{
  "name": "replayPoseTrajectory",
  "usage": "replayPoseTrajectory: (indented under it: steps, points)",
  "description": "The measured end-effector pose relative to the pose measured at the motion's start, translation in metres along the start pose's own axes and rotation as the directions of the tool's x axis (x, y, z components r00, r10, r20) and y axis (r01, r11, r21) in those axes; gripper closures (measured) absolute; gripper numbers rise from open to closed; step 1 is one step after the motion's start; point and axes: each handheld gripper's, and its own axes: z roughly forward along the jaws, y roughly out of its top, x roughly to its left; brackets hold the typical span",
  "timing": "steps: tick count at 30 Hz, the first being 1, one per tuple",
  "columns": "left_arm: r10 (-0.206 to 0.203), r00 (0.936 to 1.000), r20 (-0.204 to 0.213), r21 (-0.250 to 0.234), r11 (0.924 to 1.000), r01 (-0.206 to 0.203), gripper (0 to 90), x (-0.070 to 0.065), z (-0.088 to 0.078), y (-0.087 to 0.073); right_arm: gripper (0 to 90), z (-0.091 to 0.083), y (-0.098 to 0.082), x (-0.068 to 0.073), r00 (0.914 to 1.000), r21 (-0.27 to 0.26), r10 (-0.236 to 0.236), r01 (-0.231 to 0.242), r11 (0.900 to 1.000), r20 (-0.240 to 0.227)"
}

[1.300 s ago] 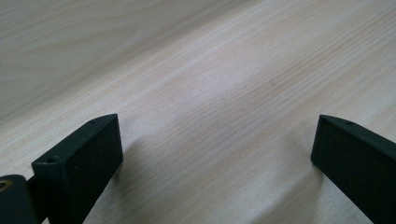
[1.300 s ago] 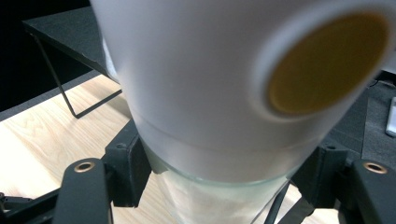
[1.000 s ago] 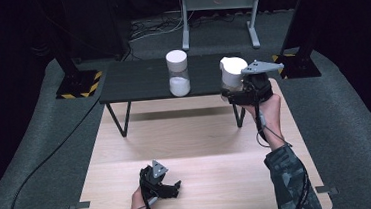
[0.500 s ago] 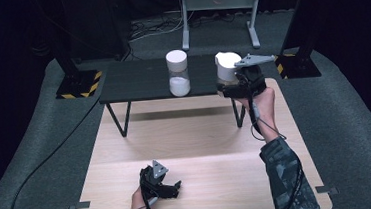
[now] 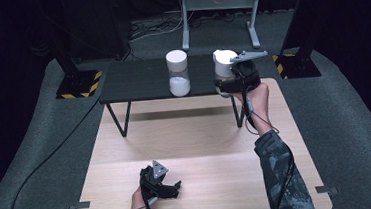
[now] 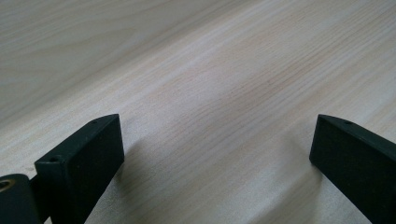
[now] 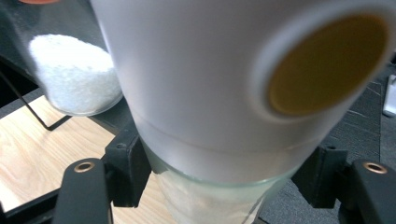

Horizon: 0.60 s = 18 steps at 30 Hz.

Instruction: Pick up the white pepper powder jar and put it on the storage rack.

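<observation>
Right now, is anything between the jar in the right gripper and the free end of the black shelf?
Nothing visible blocks it. The right gripper has its jaws clamped on the white-lidded jar over the right end of the black shelf. The second jar stands apart to its left.

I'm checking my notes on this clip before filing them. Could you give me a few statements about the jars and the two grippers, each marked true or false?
1. The right gripper is clamped on a white-lidded jar. True.
2. The left gripper holds a jar too. False: its jaws stand open with nothing between them, low over the wooden table.
3. A second jar stands on the black shelf. True.
4. The second jar is empty. False: white powder fills its lower part.
5. The held jar is above the near edge of the wooden table. False: it is at the black shelf's right end.
</observation>
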Motion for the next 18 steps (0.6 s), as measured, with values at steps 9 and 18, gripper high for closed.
replayPoseTrajectory:
  steps: [9,18]
  points:
    - [-0.003,1.0,0.007,0.001,1.0,0.003,2.9,0.002,0.0,0.0,30.1,0.009,0.005,-0.002,0.9998,0.005,0.0,0.0,1.0,0.018]
    - [0.0,1.0,0.008,0.002,1.0,0.0,2.8,0.002,0.0,0.0,30.1,0.015,0.002,-0.009,0.9996,0.005,0.029,-0.029,1.0,0.009]
